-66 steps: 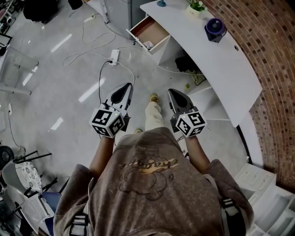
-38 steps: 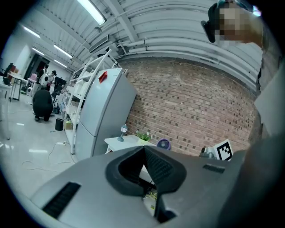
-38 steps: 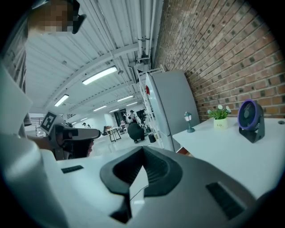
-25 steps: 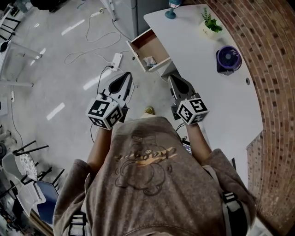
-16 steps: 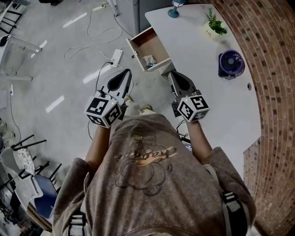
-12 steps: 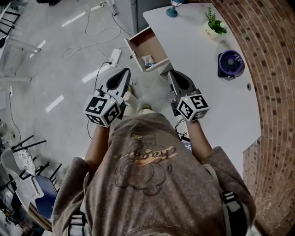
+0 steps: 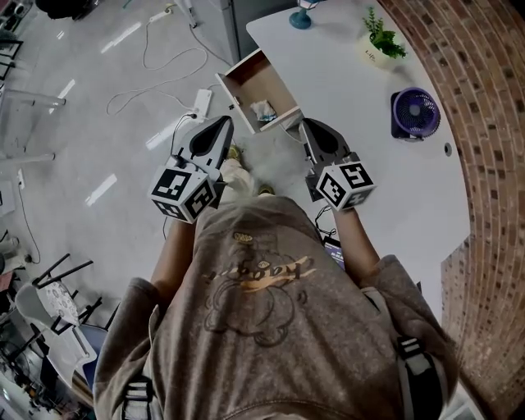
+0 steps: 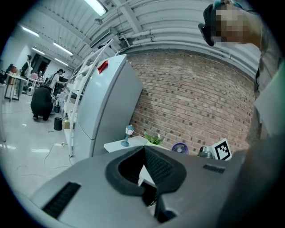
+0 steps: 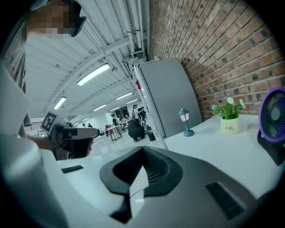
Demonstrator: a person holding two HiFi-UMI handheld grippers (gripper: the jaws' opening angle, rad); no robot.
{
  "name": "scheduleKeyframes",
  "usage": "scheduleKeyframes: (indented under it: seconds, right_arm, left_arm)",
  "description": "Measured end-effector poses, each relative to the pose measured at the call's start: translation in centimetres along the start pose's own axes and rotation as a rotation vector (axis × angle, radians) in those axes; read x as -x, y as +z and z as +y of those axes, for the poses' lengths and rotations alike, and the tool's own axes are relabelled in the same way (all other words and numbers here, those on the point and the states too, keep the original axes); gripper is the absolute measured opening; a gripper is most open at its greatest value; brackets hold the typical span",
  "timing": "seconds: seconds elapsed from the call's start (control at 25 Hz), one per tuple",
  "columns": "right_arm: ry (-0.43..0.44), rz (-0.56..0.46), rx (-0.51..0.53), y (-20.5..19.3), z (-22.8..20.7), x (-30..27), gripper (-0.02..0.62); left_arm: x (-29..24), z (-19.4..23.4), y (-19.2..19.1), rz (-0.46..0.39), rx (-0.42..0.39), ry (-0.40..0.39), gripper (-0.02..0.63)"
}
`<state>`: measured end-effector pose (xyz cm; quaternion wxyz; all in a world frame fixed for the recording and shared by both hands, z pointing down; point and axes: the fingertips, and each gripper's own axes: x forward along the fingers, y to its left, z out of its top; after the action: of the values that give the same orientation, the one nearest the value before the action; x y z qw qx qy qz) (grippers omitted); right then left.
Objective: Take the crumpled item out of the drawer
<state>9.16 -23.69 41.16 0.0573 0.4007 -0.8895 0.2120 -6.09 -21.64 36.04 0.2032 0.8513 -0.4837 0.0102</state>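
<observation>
An open wooden drawer (image 7: 248,84) sticks out from the white desk (image 7: 353,90) in the head view. A small pale crumpled item (image 7: 263,111) lies near the drawer's front end. My left gripper (image 7: 222,122) is just left of the drawer's front, above the floor, with its jaws shut and nothing in them. My right gripper (image 7: 308,125) is just right of the drawer's front, at the desk edge, also shut and holding nothing. In the left gripper view the left gripper (image 8: 144,148) points level toward the desk. In the right gripper view the right gripper (image 9: 142,149) does the same.
On the desk stand a purple fan (image 7: 415,111), a potted plant (image 7: 379,42) and a small lamp (image 7: 300,17). A power strip (image 7: 199,102) with cables lies on the floor left of the drawer. A brick wall (image 7: 484,123) curves behind the desk. Chairs (image 7: 49,299) stand at lower left.
The person has walked toward the desk. Both grippers have come forward, and their tips now flank the drawer's front. The jaws have stayed shut.
</observation>
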Motion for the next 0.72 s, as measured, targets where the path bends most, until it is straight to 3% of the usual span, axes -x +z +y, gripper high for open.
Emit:
scheduleKeyframes:
  seconds: [0.32,0.72]
  right_arm:
    - [-0.037,0.018,-0.009,0.2,-1.0,-4.1,-0.003]
    - [-0.052,0.047,0.001,-0.9,-2.8,-8.3,-0.003]
  left_arm:
    - [-3.2,3.5,0.3,0.055,0.005,-0.064,0.008]
    - [-7.6,6.7,-2.1,0.130,0.008,-0.142,0.008]
